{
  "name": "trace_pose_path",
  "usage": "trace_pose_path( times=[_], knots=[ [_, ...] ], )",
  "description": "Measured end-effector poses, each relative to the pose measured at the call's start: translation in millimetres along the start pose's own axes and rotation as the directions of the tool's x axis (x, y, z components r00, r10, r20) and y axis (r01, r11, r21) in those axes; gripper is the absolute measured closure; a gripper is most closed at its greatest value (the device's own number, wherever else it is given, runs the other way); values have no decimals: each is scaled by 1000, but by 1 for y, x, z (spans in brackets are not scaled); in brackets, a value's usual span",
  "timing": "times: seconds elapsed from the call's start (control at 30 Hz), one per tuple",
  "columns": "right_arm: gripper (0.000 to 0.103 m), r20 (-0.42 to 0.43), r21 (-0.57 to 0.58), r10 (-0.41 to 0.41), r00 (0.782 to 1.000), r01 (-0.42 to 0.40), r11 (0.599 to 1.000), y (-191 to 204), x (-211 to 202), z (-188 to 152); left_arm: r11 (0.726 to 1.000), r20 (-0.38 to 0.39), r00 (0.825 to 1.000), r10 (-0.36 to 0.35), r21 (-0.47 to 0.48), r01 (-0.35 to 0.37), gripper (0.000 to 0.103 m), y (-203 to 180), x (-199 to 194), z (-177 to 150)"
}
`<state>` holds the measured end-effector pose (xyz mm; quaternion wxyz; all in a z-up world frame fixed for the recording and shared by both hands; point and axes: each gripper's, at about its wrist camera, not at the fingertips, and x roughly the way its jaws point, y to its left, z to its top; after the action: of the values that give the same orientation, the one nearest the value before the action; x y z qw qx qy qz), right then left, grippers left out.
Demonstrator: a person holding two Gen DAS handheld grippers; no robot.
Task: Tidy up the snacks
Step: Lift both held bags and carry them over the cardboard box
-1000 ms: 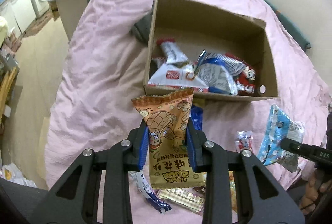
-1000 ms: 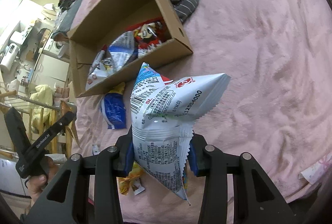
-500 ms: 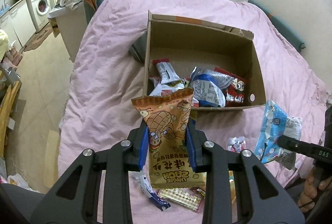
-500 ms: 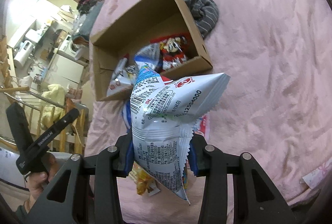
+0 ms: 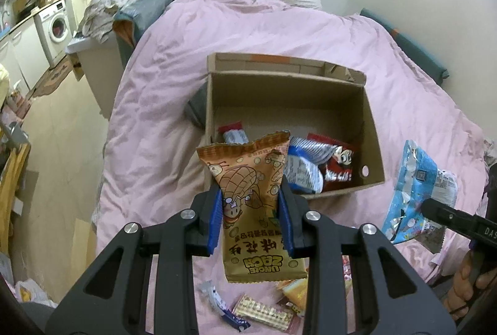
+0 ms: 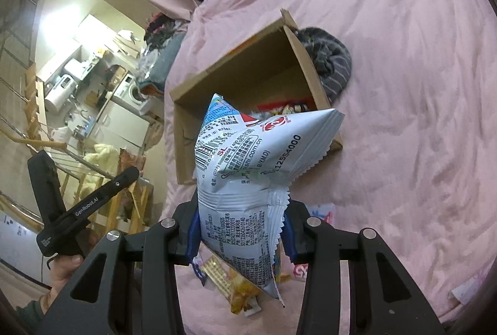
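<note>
With our left gripper [image 5: 250, 207] clamping the orange peanut packet [image 5: 253, 198] and our right gripper [image 6: 239, 229] clamping the white-blue bag [image 6: 245, 176], the cardboard box [image 5: 371, 130] at 12 o'clock, either slick pouch may slip short onto the bedspread [image 5: 155, 105].

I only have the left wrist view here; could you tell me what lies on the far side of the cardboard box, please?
Observer: A grey striped cloth is bunched against the cardboard box there.
Operator: Thank you. Is the right gripper's bag held firmly?
Observer: Yes, the right gripper has both pads pressed on the blue and white bag.
Operator: Anything under that bag?
Observer: Loose snacks, including a yellow packet, on the pink bedcover.
</note>
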<state>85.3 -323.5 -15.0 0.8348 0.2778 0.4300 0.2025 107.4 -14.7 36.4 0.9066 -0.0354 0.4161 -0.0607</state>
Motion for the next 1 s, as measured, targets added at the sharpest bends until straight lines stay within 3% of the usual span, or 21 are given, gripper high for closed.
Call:
trace_pose_path(
  times=[0.4,1.0],
  knots=[
    [60,91,-11,-37,995,39,999,7,3,32,998,9,1000,-16,57,16,76,-20,20,31],
    [60,-2,-96,-99,995,99,990,14,98,80,995,2,1000,17,95,-17,76,-22,87,59]
  ],
)
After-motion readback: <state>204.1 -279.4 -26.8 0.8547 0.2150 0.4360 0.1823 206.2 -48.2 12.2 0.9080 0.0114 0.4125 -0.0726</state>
